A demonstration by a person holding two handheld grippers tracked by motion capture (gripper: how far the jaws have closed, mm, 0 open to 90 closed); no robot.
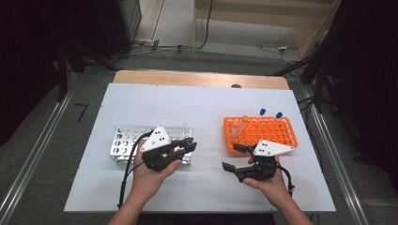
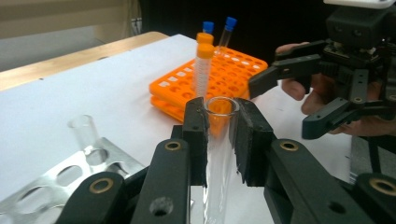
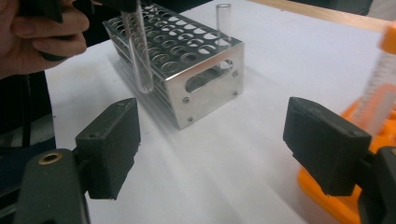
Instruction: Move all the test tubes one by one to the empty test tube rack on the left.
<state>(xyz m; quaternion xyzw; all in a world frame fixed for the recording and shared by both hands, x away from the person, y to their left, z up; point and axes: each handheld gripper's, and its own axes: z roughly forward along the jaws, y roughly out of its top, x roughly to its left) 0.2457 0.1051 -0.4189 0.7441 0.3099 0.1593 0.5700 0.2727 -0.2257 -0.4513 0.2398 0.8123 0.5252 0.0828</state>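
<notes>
Tube work sits mid-transfer on the table [image 1: 141, 101]. Two racks stand well apart: a metal rack [image 1: 123, 140] on the left, with one glass tube [image 3: 223, 21] standing in a corner hole, and an orange rack [image 1: 272, 129] on the right with capped tubes [image 2: 204, 65]. The left claw [image 2: 219, 126] is clamped on a clear tube [image 2: 219, 154] and holds it upright, just beside the metal rack. The right claw [image 3: 210, 149] is spread apart, with nothing between its pads. Next, I judge, the held tube must be lined up over a free hole and lowered straight.
</notes>
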